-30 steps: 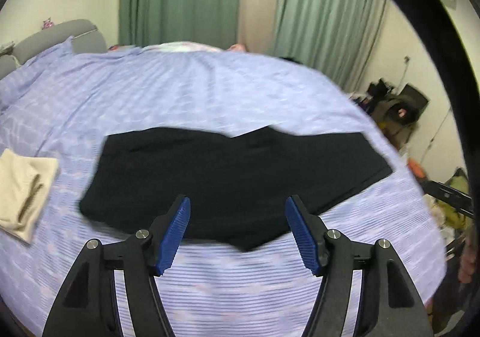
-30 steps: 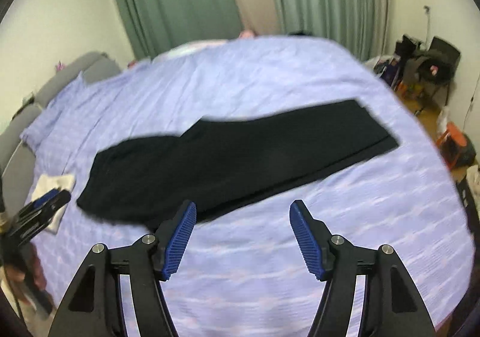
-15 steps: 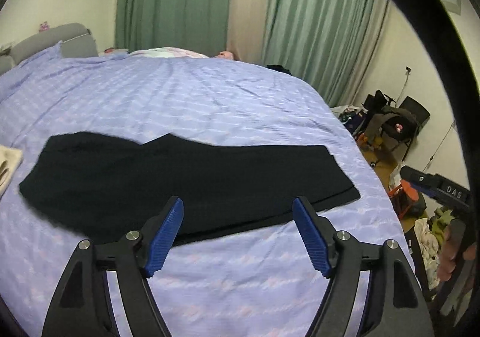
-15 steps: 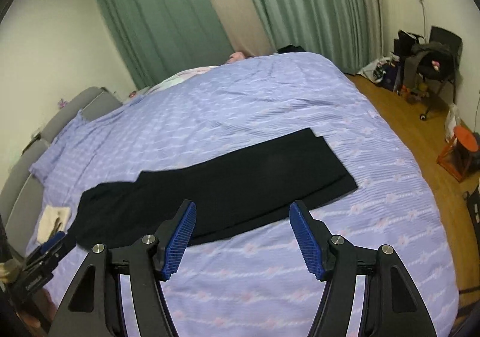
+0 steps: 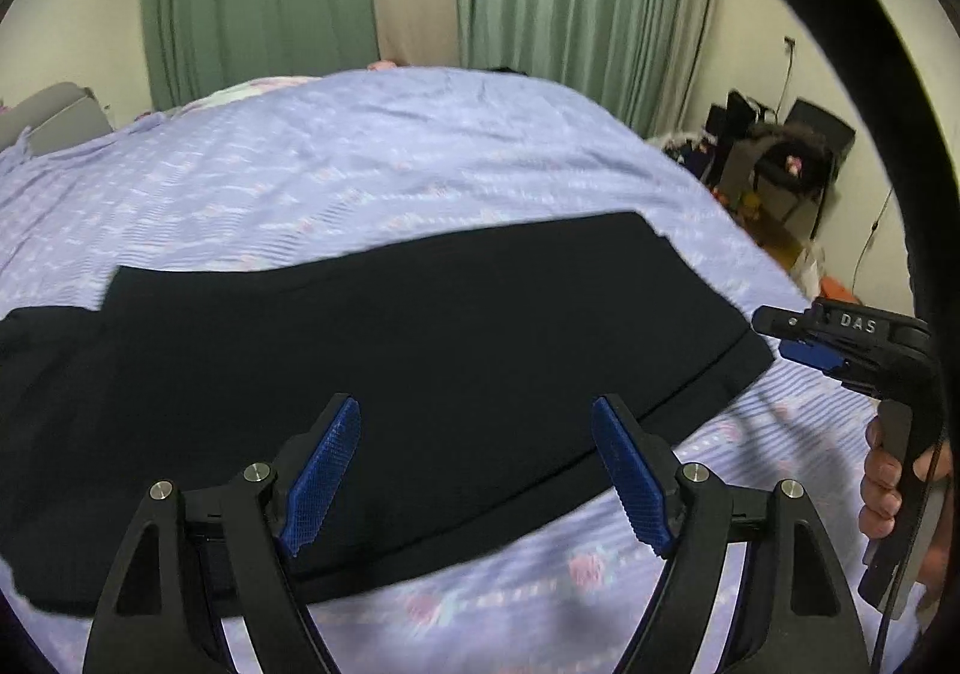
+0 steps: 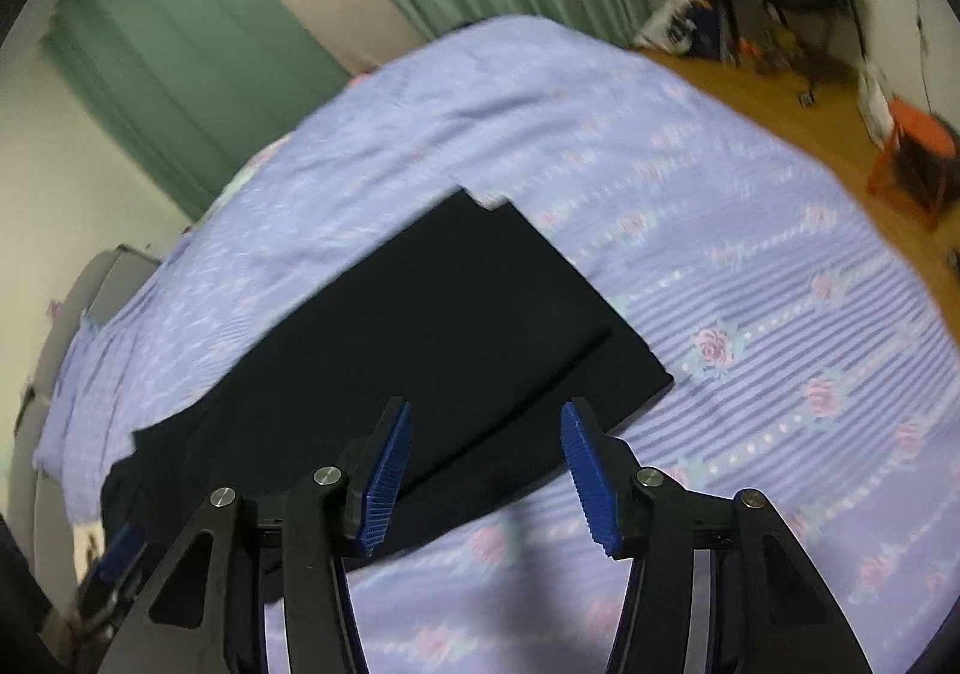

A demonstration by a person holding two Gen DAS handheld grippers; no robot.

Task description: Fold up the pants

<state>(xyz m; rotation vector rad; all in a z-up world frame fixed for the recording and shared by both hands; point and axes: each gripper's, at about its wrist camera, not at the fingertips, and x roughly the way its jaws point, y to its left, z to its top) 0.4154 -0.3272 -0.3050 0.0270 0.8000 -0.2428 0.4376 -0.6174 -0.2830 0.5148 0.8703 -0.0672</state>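
Note:
Black pants [image 5: 390, 362] lie flat on the lilac flowered bedspread [image 5: 360, 164], one leg laid over the other, hems to the right. My left gripper [image 5: 474, 428] is open and empty, low over the pants' near edge. My right gripper [image 6: 486, 434] is open and empty, just above the hem end of the pants [image 6: 450, 326]. The right gripper also shows in the left wrist view [image 5: 804, 344], beside the hem corner, held by a hand. Part of the left gripper [image 6: 120, 548] shows at the lower left of the right wrist view.
Green curtains [image 5: 570, 2] hang behind the bed. A grey headboard [image 5: 54, 116] is at the left. A chair with clutter [image 5: 786, 158] and an orange stool [image 6: 912, 158] stand on the wooden floor [image 6: 780, 92] to the right of the bed.
Both grippers have moved right and closer to the pants, toward the hem end. The pants now fill more of both views. The cream cloth at the left has left the left wrist view.

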